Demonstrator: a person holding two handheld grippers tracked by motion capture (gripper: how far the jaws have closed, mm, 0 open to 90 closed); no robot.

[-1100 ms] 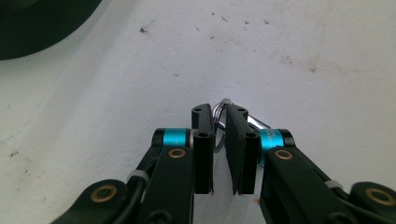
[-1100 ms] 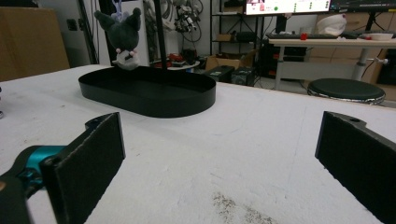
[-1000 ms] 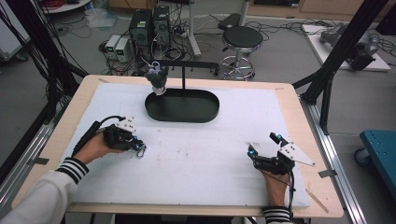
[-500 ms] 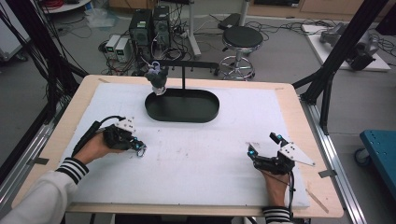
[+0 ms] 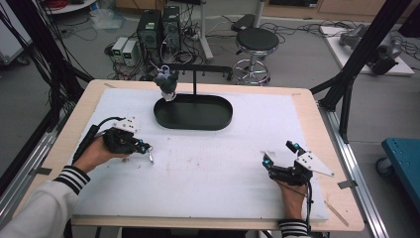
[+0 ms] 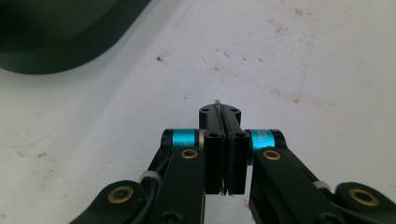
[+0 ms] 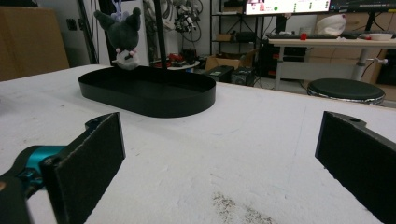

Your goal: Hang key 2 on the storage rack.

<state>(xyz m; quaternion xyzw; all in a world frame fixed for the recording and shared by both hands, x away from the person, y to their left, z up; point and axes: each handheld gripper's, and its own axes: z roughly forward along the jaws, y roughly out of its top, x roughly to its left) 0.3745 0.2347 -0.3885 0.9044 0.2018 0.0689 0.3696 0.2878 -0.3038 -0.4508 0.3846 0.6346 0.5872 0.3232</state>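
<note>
- Nothing has changed place since the earlier frames: both hands, the tray and the plush sit where they were.
- Left tool: lower left of the high view, lying low over the white sheet, gripped by the left hand.
- Its jaws are pressed together. In the left gripper view the pads meet face to face with a thin wire pinched between them, its end just clear of the tips.
- Wire, high view: a small silvery sliver hanging off the left tool's tip, at or just above the sheet. Whether it touches the sheet cannot be told.
- Right tool: lower right of the high view, held by the right hand, resting low on the sheet.
- Its jaws stand spread wide. In the right gripper view the two pads sit at the far left and far right of the frame, with bare sheet between them.
- Tray: black, oval, upper centre of the sheet, well apart from both tools. It shows in the upper left of the left gripper view and left of centre in the right gripper view.
- Stand: a black post rising from the tray's far side.
- Plush: dark grey, hanging from the stand over the tray's left end, seen upper left in the right gripper view.
- Bench: wooden edge visible around the sheet.
- Stool: on the floor beyond the bench, top centre.
</note>
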